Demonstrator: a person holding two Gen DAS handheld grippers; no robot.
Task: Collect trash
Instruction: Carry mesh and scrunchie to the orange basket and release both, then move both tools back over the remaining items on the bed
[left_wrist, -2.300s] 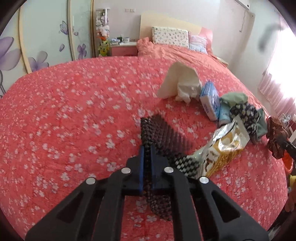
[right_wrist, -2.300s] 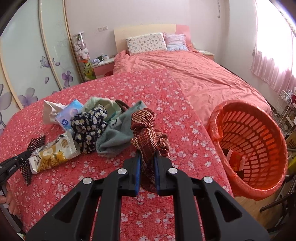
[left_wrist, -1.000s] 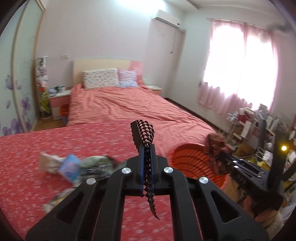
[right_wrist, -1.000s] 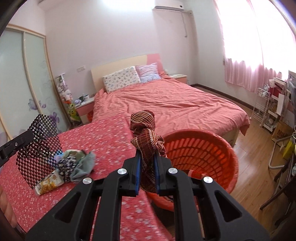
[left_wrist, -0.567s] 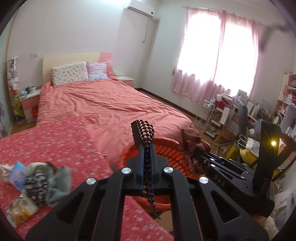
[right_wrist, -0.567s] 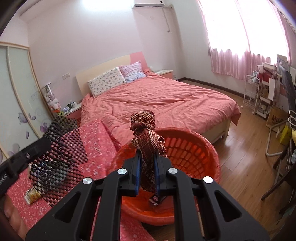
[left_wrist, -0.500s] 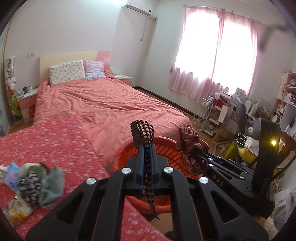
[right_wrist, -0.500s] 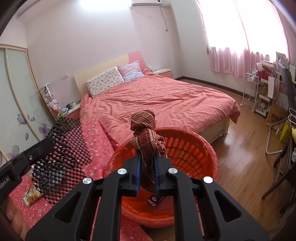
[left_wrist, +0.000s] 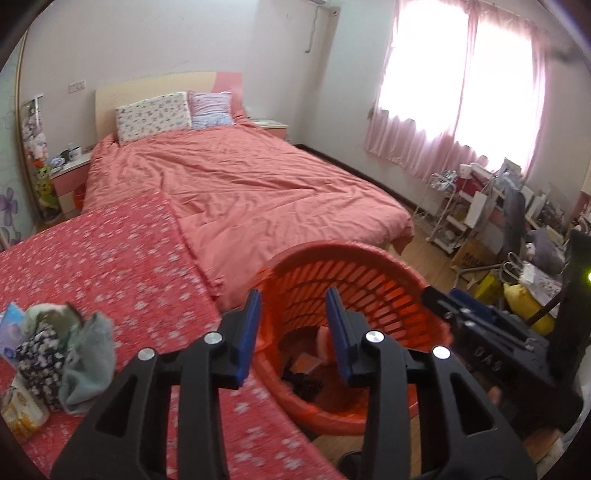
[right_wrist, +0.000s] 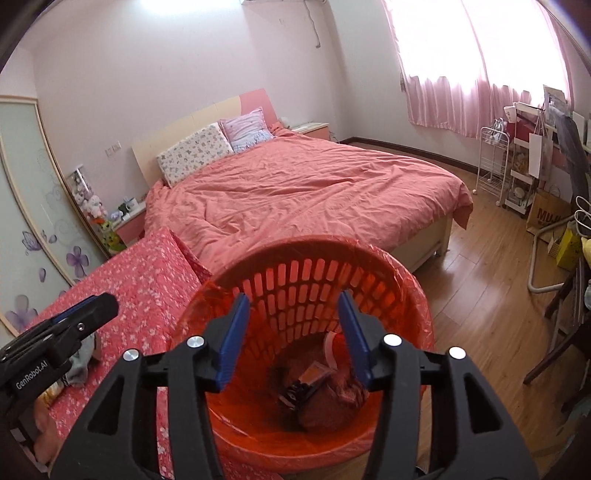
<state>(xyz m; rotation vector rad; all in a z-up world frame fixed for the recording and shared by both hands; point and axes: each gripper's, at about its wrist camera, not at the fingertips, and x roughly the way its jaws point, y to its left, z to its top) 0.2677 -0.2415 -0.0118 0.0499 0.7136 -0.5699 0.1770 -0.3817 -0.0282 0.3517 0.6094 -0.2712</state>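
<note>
Tongs of both hands, left (left_wrist: 293, 325) and right (right_wrist: 291, 332), are opening empty above the orange basket's rim (right_wrist: 295, 245).

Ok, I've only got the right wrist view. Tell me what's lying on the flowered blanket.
Observer: A pile at its left edge: a grey-green cloth, a dark flowered cloth, a snack bag and a blue packet.
Operator: Now check the left gripper.
Observer: The left gripper is opening its jaws, nothing between them, aimed at the orange basket.
Operator: Say whether the pile touches the basket.
Observer: No, bare blanket lies between them.
</note>
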